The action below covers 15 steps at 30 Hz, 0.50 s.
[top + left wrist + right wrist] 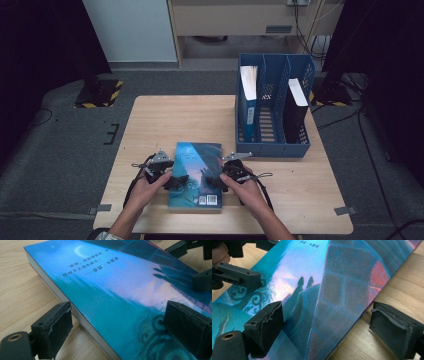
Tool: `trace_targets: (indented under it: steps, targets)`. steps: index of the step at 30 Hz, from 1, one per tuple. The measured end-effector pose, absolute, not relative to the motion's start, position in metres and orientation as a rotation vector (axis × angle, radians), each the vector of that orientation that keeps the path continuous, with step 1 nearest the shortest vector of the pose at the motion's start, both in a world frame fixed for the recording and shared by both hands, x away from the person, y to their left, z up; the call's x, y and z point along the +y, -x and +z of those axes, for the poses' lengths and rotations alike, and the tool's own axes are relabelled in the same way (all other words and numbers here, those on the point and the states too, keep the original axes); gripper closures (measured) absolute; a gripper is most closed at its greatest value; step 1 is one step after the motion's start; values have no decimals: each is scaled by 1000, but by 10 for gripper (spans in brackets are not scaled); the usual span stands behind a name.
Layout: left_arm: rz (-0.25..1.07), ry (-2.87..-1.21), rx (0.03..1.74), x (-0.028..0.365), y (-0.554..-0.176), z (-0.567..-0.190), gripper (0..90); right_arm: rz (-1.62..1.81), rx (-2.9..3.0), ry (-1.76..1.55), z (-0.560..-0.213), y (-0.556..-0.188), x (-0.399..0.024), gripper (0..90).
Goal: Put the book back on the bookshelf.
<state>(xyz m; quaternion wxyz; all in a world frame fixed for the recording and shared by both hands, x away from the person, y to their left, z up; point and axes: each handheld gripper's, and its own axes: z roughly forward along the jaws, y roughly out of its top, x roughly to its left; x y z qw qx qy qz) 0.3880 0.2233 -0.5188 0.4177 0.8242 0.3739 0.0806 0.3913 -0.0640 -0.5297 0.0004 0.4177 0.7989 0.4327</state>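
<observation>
A blue-green paperback book (196, 172) lies flat, back cover up, near the front of the wooden table (165, 120). My left gripper (180, 181) comes in at its left long edge. In the left gripper view the gripper (118, 315) stands open, one jaw on the table beside the page edge and the other over the book's cover (112, 290). My right gripper (211, 181) meets the book from the right. In the right gripper view the gripper (328, 315) is open, one jaw over the book's cover (332, 277) and one on the wood past the spine side. Neither pair of pads presses the book.
A blue file rack (272, 105) stands at the back right of the table, with a blue-covered book (248, 95) in its left slot and a dark book (296, 107) in its right slot. Bare wood lies left of and behind the paperback.
</observation>
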Motion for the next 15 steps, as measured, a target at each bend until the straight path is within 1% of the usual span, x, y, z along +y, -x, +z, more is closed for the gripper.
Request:
trace_targets:
  steps: [15]
  targets:
    - [170, -2062, 908, 223, -399, -522, 53, 1430, 2500, -1309, -536, -394, -70, 88]
